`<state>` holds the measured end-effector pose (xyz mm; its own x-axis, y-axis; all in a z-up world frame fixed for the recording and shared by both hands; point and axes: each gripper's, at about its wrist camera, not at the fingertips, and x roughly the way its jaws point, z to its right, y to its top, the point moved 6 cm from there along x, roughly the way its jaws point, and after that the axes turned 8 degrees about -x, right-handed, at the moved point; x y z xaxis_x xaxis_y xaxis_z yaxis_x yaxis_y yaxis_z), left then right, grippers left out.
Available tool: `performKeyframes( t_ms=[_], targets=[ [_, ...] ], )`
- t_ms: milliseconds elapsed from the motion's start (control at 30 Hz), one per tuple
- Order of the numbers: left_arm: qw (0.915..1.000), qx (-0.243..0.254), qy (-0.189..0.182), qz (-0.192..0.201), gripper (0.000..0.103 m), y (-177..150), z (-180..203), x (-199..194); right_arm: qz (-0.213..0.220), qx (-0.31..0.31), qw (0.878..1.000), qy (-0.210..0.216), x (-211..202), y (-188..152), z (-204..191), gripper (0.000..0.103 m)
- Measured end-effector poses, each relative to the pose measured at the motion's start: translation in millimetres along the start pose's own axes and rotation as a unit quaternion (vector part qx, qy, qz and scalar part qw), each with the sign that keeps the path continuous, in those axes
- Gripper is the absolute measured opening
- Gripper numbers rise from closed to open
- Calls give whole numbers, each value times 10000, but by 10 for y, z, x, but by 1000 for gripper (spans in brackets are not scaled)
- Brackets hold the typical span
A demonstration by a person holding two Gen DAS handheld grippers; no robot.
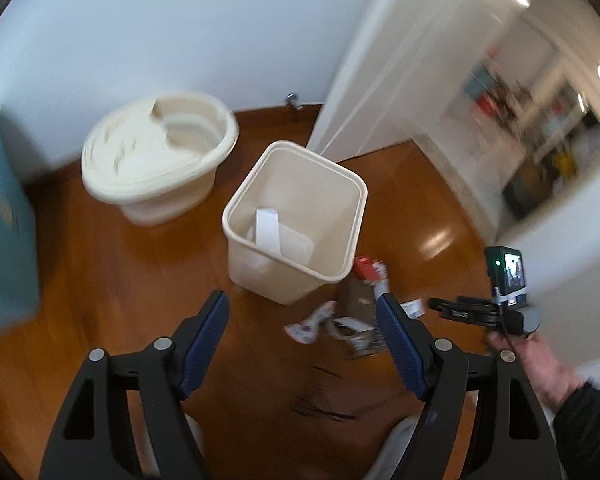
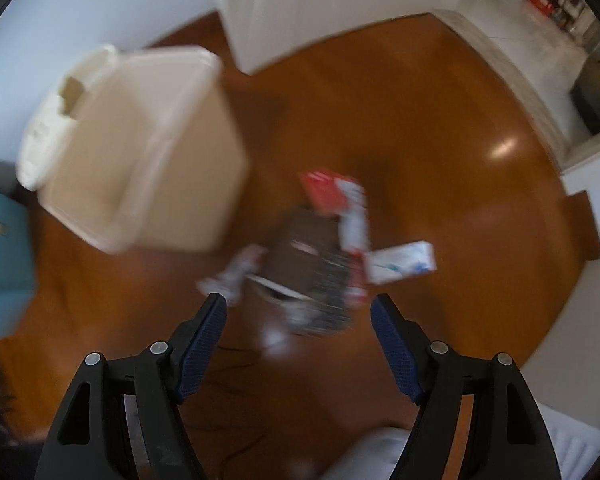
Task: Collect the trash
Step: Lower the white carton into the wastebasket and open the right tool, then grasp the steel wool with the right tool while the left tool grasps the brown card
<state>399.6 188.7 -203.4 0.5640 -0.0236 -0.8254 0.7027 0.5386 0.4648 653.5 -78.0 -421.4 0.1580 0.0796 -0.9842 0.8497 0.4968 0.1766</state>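
Note:
A cream square trash bin (image 1: 296,216) stands on the wooden floor with white paper (image 1: 268,236) inside; it also shows blurred in the right wrist view (image 2: 140,148). A pile of trash (image 1: 352,312) lies on the floor right of the bin: a red and white packet (image 2: 332,192), a brown packet (image 2: 304,248), a white box (image 2: 400,260) and a crumpled wrapper (image 2: 236,268). My left gripper (image 1: 302,308) is open and empty above the floor in front of the bin. My right gripper (image 2: 298,308) is open and empty just above the pile.
The bin's cream lid (image 1: 156,156) lies on the floor at the back left by the white wall. A blue cabinet (image 1: 4,232) stands at the left. A white door (image 1: 380,64) stands open to the right, with a doorway (image 2: 540,60) into another room.

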Motion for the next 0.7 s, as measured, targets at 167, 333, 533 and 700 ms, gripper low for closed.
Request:
performKeyframes(
  t_ms=[167,333,533,700],
  targets=[
    [9952,943,240,139,75,-245,329,301,174,-63,9997,-166,932,-591,411,76],
    [9777,2060,392,114,75,-598,815,978,292,-26,9995,85,1725,-694,290,71],
    [9685,2402,588,-285,75,-1042,995,1882,526,-126,9982,252,2223,-606,91,70],
    [9682,2322,772,-524,75,-1298,939,2354,818,12,9956,453,2303,-560,154,21]
  ],
)
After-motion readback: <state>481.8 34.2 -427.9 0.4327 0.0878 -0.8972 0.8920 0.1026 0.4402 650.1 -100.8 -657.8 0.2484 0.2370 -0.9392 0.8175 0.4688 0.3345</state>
